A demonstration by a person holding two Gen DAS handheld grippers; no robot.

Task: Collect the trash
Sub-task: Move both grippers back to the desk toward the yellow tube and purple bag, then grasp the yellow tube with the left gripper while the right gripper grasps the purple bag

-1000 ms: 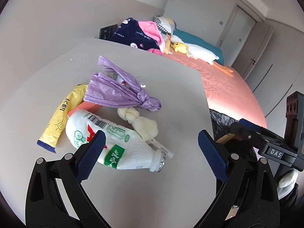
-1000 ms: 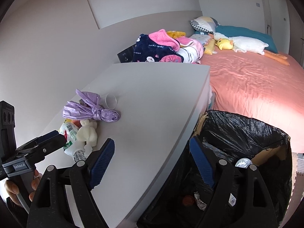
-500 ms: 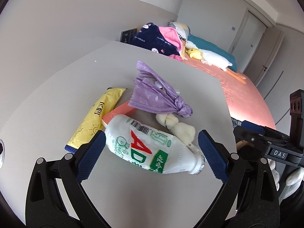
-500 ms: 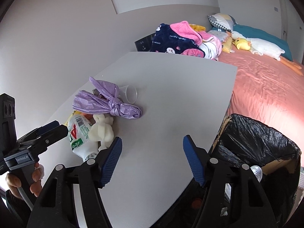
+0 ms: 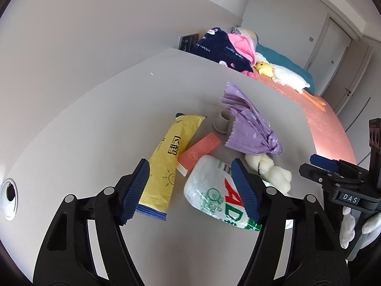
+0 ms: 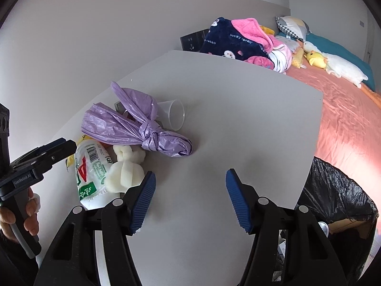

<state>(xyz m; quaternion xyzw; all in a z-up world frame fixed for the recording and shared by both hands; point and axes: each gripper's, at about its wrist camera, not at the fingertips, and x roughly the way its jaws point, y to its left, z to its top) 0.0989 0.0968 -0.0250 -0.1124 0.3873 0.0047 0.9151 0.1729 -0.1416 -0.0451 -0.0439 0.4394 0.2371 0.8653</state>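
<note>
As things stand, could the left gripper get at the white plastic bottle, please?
Probably yes: the left gripper, its jaws closing, already frames the white plastic bottle, with nothing lying on top of it; only the yellow packet crowds one side.

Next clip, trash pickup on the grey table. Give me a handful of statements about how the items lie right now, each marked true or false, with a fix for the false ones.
1. The purple bag is tied in a knot. True.
2. The white bottle stands upright. False: it lies on its side.
3. The clear cup lies tipped over behind the purple bag. True.
4. The yellow packet is already in the black-lined bin. False: it lies on the table beside the pink box.
5. The right tool grips the purple bag. False: nothing is between its closing jaws.
</note>
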